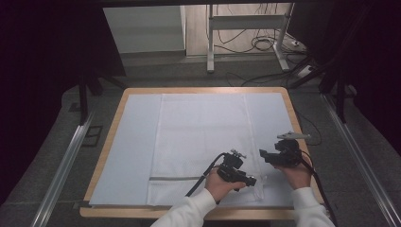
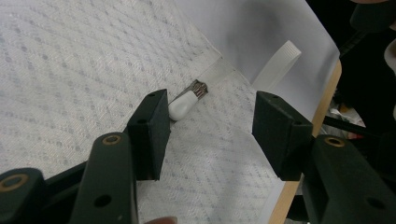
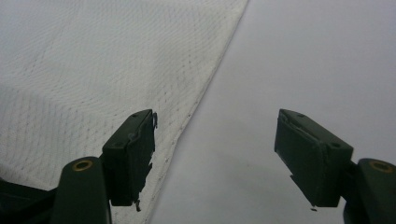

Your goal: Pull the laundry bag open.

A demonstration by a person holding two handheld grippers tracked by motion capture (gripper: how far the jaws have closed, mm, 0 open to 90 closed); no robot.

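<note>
With no legible writing anywhere, the left gripper (image 2: 208,135) hovers jaws spread over the white zipper pull (image 2: 183,103) on the white textured fabric (image 1: 203,137), while the right gripper (image 3: 215,158) gapes beside its edge.

A wooden-edged table (image 1: 108,142) carries a pale blue sheet (image 1: 137,142). Beyond it lies grey floor (image 1: 189,73), where a white metal frame (image 1: 246,23) stands among loose cables (image 1: 265,45). Metal rails (image 1: 66,165) run along both sides of the table.
</note>
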